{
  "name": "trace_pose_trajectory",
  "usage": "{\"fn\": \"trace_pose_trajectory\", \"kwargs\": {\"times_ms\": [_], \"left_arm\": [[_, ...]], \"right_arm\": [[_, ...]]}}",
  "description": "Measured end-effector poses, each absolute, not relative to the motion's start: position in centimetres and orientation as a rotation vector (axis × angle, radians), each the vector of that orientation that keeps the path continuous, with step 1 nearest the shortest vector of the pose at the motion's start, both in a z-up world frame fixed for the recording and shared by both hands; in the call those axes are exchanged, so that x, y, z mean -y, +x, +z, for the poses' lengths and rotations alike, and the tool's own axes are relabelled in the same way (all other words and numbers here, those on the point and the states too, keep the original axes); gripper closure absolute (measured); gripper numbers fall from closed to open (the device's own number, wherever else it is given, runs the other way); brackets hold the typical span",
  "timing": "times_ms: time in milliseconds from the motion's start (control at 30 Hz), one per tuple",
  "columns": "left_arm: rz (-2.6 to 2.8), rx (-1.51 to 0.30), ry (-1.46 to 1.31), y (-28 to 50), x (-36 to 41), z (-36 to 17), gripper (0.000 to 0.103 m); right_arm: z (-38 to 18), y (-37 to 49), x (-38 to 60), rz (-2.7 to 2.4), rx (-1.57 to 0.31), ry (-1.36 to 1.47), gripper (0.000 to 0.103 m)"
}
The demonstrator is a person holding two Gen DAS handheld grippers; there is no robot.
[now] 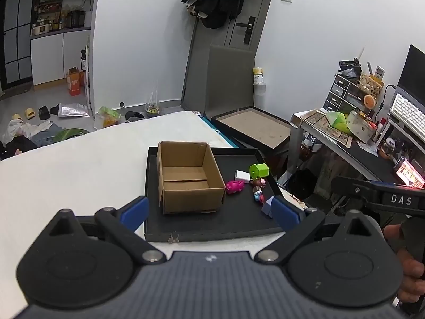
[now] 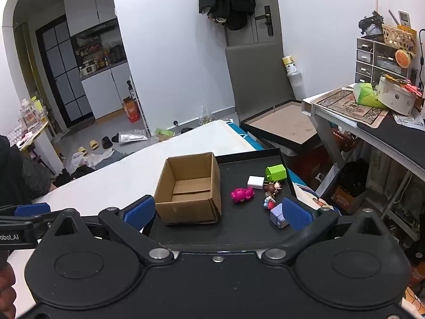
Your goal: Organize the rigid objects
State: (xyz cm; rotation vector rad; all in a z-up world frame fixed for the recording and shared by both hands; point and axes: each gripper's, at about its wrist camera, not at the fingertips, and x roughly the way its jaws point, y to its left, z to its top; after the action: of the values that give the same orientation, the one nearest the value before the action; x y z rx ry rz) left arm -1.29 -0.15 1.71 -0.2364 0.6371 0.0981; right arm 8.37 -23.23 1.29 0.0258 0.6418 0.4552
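Nothing is sitting in the cardboard box (image 2: 188,188) yet, so the sorting is looking unstarted. All the small rigid pieces are lying loose on the black tray (image 2: 239,232), to the right of the box: a pink pig toy (image 2: 241,194), a white block (image 2: 255,182), a green house-shaped block (image 2: 276,172), a small doll figure (image 2: 272,187) and a lavender cube (image 2: 277,215) nearest. The tray is resting on a white bed (image 1: 79,175). Both left tongs (image 1: 209,210) and right tongs (image 2: 219,212) are hovering wide apart, holding nothing, near the tray's near edge.
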Motion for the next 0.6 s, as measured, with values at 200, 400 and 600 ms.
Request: {"fn": "trace_pose_trajectory", "kwargs": {"times_ms": [200, 400, 600], "left_arm": [[0.099, -0.633, -0.235, -1.5, 0.4, 1.8, 0.005], [0.097, -0.621, -0.231, -2.1, 0.6, 2.0, 0.005], [0.092, -0.614, -0.228, -2.6, 0.5, 2.1, 0.005]], "right_arm": [[1.4, 8.3, 23.4, 0.455, -0.635, 0.025, 0.0], [1.5, 8.0, 23.5, 0.465, -0.628, 0.023, 0.0], [1.7, 7.8, 23.7, 0.472, -0.614, 0.018, 0.0]]}}
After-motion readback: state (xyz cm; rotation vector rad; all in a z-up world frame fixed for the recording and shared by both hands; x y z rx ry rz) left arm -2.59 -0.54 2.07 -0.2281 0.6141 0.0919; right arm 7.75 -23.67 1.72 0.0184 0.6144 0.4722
